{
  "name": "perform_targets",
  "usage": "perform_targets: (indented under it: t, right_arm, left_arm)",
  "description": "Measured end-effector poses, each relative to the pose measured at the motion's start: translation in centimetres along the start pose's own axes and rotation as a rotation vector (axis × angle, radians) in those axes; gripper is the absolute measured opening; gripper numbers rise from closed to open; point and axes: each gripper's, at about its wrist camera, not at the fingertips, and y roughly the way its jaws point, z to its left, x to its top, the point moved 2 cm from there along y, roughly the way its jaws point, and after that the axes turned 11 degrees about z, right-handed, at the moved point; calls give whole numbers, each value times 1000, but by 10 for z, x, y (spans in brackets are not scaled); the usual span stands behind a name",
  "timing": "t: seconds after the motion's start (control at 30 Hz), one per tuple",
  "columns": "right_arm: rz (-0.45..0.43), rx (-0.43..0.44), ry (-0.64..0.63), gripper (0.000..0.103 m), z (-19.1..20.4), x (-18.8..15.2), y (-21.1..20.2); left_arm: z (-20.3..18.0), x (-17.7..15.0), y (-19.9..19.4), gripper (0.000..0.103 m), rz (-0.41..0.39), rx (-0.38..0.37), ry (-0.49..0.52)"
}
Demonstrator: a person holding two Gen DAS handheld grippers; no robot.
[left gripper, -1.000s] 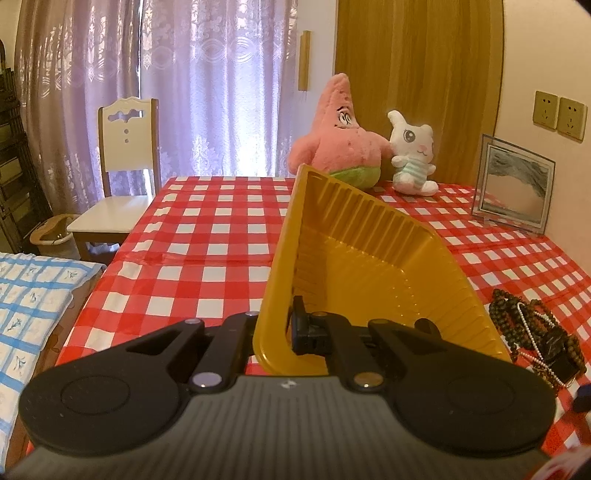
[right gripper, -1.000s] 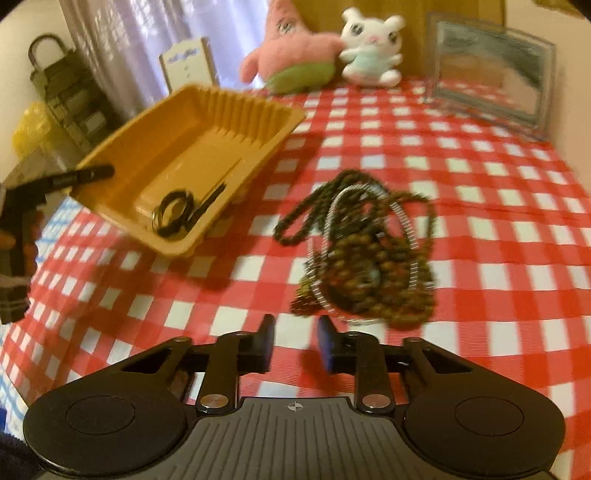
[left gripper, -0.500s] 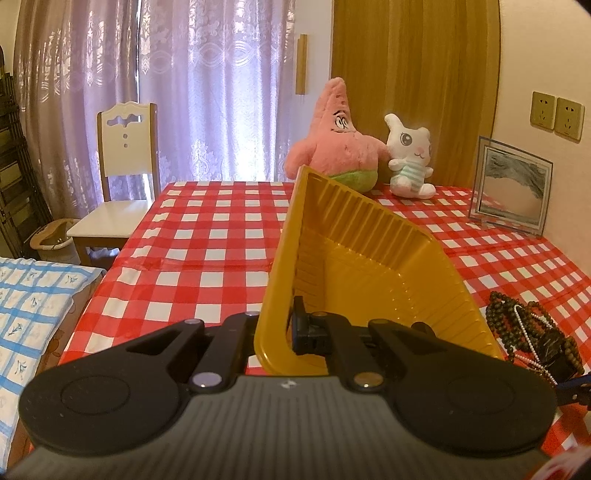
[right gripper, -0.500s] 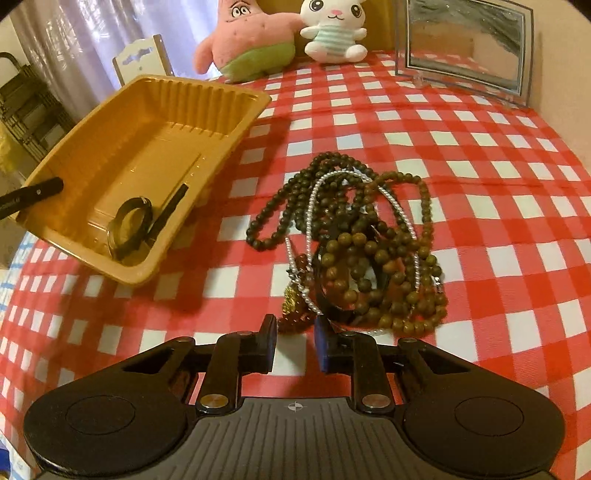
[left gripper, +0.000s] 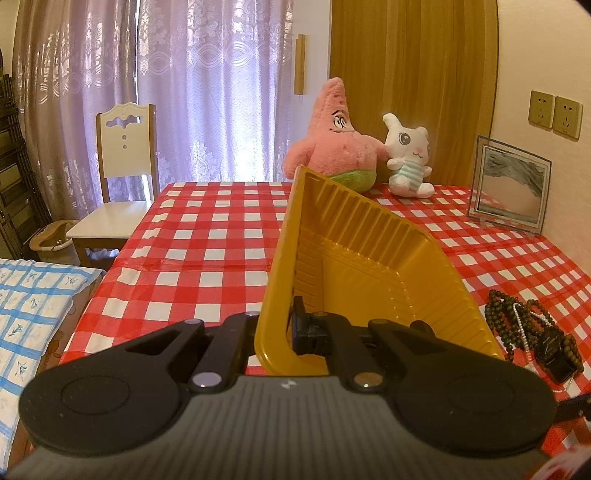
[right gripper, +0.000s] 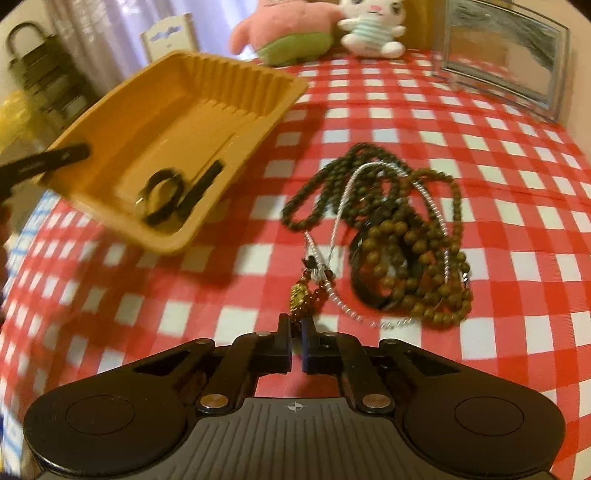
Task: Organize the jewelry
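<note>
Ribbed yellow plastic tray point(right gripper: 177, 122), tilted and raised off the checked tablecloth point(right gripper: 480, 206), its near rim clamped between the closed fingers of the left gripper point(left gripper: 290, 334); a black ring point(right gripper: 162, 194) and a black bar point(right gripper: 201, 186) lie in its low corner. Tangle of round wooden bead strands point(right gripper: 402, 236) and a silvery chain point(right gripper: 343, 206) lies just right of the tray. The right gripper point(right gripper: 296, 341) has just been closing, pinching the small gold charm end point(right gripper: 300, 295) of the pile. Open cloth surrounds the beads.

Blurred by motion: yellow tray point(right gripper: 177, 122) and its dark contents point(right gripper: 173, 194). Cut off at top: pink plush point(right gripper: 291, 33). Hidden: held pendant's end.
</note>
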Motion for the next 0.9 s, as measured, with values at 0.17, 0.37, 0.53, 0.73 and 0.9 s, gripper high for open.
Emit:
perform_targets:
  t: [0.17, 0.37, 0.53, 0.73, 0.9]
  right_arm:
    - [-13, 27, 0, 5, -4, -10, -19]
    - [-73, 74, 15, 5, -6, -7, -56]
    - [-136, 102, 27, 5, -8, 7, -85]
    - [-193, 158, 24, 5, -1, 29, -102]
    - [-210, 229, 27, 5, 10, 50, -100]
  left_arm:
    - [0, 0, 0, 4, 0, 0, 0]
    - [-1, 0, 0, 4, -2, -1, 2]
    - [-1, 1, -1, 4, -4, -3, 3]
    - [-1, 2, -2, 4, -10, -9, 4]
    - [-1, 2, -1, 4, -11, -12, 7]
